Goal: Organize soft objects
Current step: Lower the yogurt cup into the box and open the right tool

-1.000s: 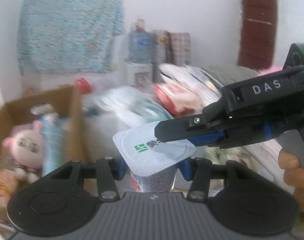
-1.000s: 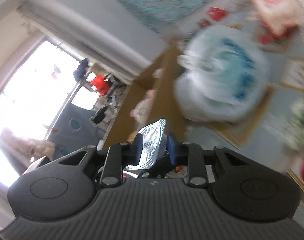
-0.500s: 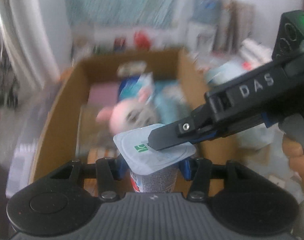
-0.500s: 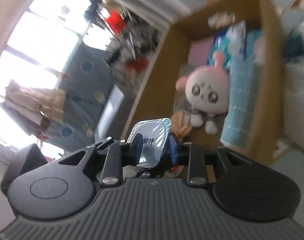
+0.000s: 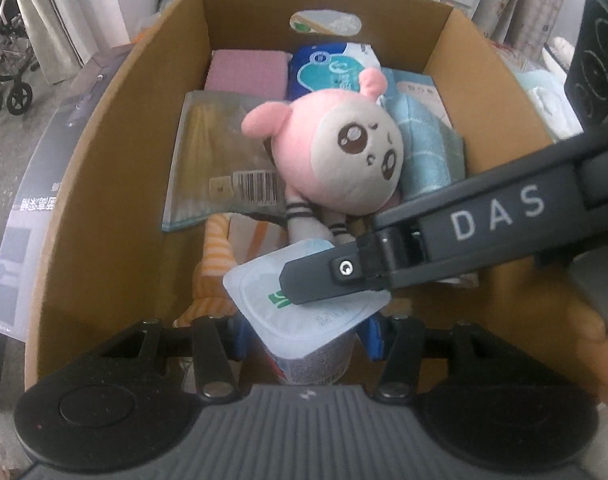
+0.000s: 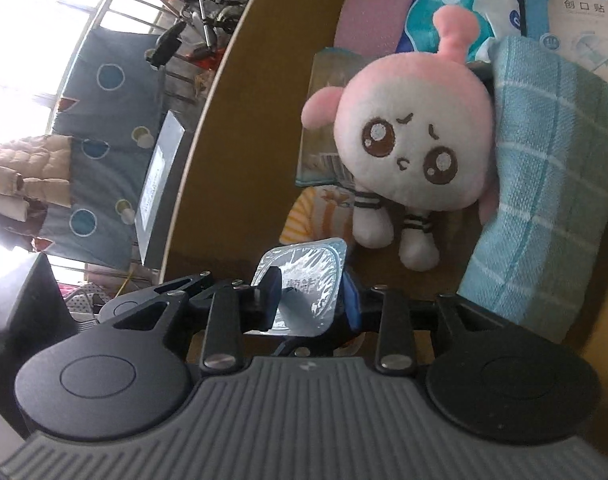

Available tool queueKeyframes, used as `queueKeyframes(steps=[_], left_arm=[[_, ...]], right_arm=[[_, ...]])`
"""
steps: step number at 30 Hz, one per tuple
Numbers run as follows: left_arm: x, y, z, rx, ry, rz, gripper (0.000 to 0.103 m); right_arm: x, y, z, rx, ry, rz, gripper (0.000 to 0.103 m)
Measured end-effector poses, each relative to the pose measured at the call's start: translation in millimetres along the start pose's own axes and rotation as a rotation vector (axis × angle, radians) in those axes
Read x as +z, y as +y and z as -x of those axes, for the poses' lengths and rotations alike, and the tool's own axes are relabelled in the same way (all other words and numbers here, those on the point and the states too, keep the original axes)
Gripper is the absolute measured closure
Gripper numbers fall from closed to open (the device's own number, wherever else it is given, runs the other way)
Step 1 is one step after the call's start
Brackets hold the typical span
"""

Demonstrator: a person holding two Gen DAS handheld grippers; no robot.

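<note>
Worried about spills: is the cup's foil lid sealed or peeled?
Sealed: the lid lies flat across the cup, no lifted edge visible.

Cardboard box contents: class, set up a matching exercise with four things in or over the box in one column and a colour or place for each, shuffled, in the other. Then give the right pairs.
Things
1. plush toy
2. checked towel
3. yogurt cup
4. flat pad

Descriptions
A. pale blue, lying beside the plush toy
B. pink, at the far end of the cardboard box
C. pink and white, big brown eyes
D. held between the fingers of the left tool

Pairs: 1-C, 2-A, 3-D, 4-B
</note>
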State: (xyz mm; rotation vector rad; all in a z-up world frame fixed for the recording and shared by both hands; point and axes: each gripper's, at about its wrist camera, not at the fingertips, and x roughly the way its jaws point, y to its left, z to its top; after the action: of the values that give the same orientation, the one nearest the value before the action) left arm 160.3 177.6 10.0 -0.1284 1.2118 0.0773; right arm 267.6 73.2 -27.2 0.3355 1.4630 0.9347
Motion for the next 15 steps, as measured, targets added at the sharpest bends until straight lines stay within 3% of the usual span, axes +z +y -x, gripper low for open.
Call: queueKeyframes(steps=[7, 9, 15], left_arm=[[-1.7, 4.1, -6.9, -0.012, 0.039, 0.014, 0.039], [-3.2, 4.9, -3.4, -0.012, 0.031, 0.014, 0.028], [-8.7, 3.8, 12.1, -0.010, 0.004, 0.014, 0.026]], right_arm=[[-1.7, -6.0, -17.3, 0.011, 0.020, -0.013, 0.070], [-1.6, -7.4, -18.5, 0.034, 0.022, -0.018, 0.070], [-2.2, -5.4, -16.5, 0.053, 0.012, -0.007, 0.069]])
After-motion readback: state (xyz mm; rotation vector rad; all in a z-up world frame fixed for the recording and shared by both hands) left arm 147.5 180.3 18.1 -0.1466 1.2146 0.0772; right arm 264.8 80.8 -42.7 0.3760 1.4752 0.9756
